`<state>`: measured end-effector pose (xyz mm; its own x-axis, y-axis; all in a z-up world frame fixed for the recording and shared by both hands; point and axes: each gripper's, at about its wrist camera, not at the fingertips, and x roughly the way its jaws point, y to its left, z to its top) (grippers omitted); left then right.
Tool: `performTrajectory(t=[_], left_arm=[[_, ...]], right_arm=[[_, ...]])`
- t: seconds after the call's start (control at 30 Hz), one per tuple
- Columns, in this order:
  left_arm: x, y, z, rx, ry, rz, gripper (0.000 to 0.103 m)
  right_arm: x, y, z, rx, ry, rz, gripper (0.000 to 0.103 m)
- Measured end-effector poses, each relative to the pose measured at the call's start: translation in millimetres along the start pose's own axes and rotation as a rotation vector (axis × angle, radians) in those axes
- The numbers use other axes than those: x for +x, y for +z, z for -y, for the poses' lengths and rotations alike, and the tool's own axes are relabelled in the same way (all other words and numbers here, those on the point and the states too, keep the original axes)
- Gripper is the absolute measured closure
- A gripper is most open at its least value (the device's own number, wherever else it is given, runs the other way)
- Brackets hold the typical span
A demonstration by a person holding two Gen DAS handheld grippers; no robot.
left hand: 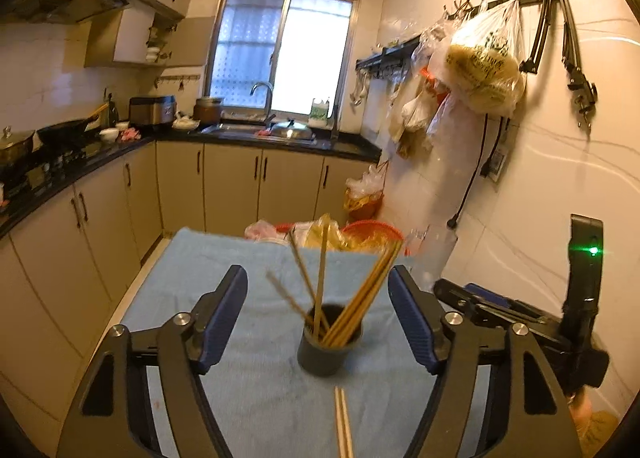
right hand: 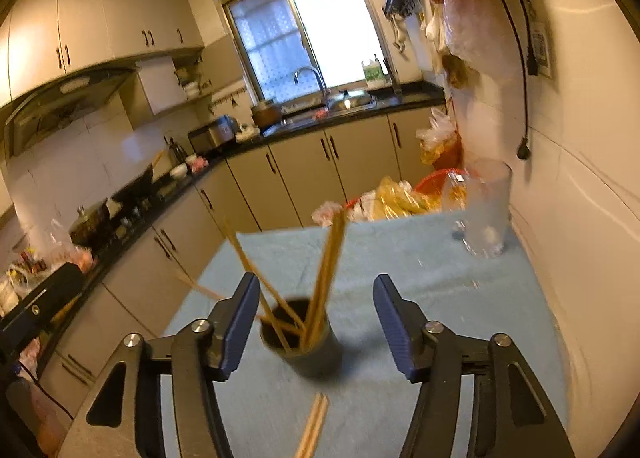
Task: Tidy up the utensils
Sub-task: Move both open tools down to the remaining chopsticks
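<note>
Chopsticks (left hand: 343, 424), a loose pair, lie nearest me on the blue cloth (left hand: 248, 398) over the tabletop. My left tool (left hand: 318, 294) is spread wide and holds nothing; my right tool (right hand: 316, 300) is equally wide and empty. Between their fingers stands the dark cup (left hand: 325, 352), upright, with more chopsticks fanned out of it. Farther right, a clear glass (right hand: 486, 211) stands by the wall.

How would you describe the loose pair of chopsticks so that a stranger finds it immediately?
Start at the light blue towel covering the table. Near its middle stands a dark cup holding several chopsticks upright. The loose pair of chopsticks lies flat on the towel just in front of that cup, the only ones outside it.
</note>
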<state>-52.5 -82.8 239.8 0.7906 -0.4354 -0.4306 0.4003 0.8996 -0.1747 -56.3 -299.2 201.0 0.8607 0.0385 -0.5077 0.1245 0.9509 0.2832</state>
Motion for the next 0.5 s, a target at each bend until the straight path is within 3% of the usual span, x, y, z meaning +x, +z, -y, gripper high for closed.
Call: performTrajectory(t=[0.27, 0.5], left_arm=[[10, -74, -23, -0.063, 0.004, -0.212, 0.03], [33, -146, -25, -0.081, 0.002, -0.392, 0.031]], right_arm=[[-12, -67, 31, -0.022, -0.089, -0.215, 0.036], [-16, -127, 51, -0.158, -0.182, -0.365, 0.035]])
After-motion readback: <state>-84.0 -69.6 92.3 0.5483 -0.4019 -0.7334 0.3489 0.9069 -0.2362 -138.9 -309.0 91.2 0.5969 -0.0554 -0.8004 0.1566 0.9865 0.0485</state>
